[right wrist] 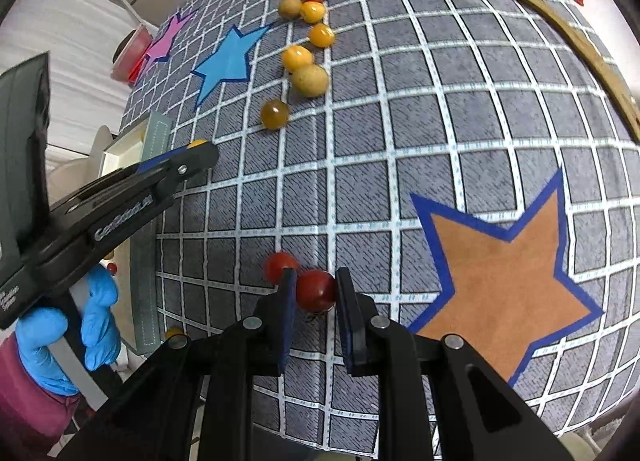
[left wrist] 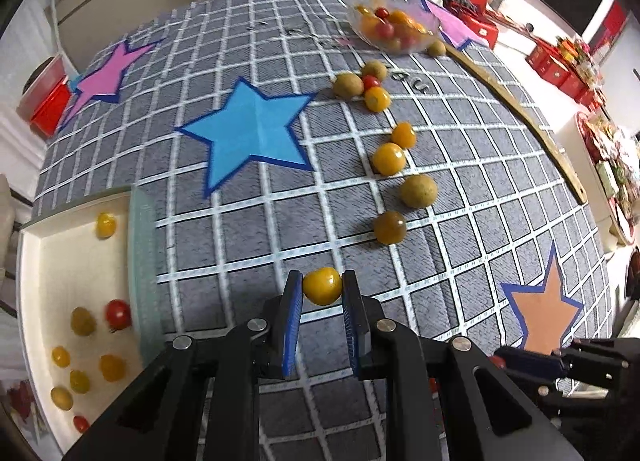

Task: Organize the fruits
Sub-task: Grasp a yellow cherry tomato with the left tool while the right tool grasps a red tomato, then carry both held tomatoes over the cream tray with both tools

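Observation:
My left gripper [left wrist: 322, 286] is shut on a yellow cherry tomato [left wrist: 322, 286], held just above the grey checked cloth. To its left lies a white tray [left wrist: 36, 285] with several yellow tomatoes and a red one [left wrist: 119, 314]. My right gripper [right wrist: 316, 290] is shut on a red cherry tomato [right wrist: 316, 290]; a second red tomato [right wrist: 280, 266] rests on the cloth just left of its left finger. A line of yellow and brownish fruits [left wrist: 389, 158] runs up the cloth toward a clear bowl [left wrist: 394, 27] of mixed tomatoes. The left gripper [right wrist: 200, 153] also shows in the right wrist view.
A blue star [left wrist: 252, 129], a pink star [left wrist: 108, 75] and an orange star [right wrist: 504, 281] mark the cloth. A wooden hoop edge [right wrist: 560, 41] curves along the right. A blue-gloved hand [right wrist: 96, 321] holds the left gripper. Red boxes [left wrist: 556, 61] stand beyond the table.

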A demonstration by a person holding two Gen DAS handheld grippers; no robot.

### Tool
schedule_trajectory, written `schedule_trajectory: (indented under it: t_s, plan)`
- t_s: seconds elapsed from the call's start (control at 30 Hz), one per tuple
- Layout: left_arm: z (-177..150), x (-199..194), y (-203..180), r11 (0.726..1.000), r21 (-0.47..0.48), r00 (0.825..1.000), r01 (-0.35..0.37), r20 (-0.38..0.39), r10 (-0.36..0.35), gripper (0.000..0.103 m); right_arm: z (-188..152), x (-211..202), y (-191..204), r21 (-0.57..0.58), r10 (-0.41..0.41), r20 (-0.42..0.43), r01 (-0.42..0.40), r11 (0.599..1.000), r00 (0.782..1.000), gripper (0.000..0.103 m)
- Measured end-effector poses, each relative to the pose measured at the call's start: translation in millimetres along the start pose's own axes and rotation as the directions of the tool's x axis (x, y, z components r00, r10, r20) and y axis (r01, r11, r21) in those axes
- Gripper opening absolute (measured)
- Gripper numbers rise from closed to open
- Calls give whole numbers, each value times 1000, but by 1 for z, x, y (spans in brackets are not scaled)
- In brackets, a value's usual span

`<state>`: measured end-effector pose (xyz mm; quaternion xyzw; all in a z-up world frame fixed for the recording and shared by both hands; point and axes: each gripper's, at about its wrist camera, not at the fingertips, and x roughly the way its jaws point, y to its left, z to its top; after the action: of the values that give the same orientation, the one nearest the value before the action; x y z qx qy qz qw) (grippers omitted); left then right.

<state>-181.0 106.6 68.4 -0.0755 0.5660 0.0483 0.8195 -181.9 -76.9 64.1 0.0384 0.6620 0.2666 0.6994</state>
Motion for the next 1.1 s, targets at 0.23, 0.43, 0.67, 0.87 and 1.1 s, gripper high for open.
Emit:
schedule_trajectory:
  t_s: [0.23, 0.43, 0.67, 0.87, 1.1]
  plan:
    - [-12, -24, 33, 997, -72, 999, -33, 35, 36, 21, 11, -1, 23, -59, -3, 0, 3, 998, 1000, 21]
    - [-32, -40, 67, 985, -152, 995, -79, 44, 87, 21, 19, 5, 58, -139, 7, -13, -9, 990, 1000, 21]
    - [-69, -55, 116, 953, -269, 988, -140, 20, 151, 21, 30, 18, 111, -259, 39, -41, -48, 965, 998, 21]
    - [-105, -60, 152, 917, -355, 983, -180, -22, 184, 21, 33, 37, 162, -359, 64, -78, -88, 929, 995, 21]
    - [-132, -54, 168, 892, -404, 979, -201, -58, 194, 21, 29, 64, 217, -450, 71, -130, -122, 885, 989, 21]
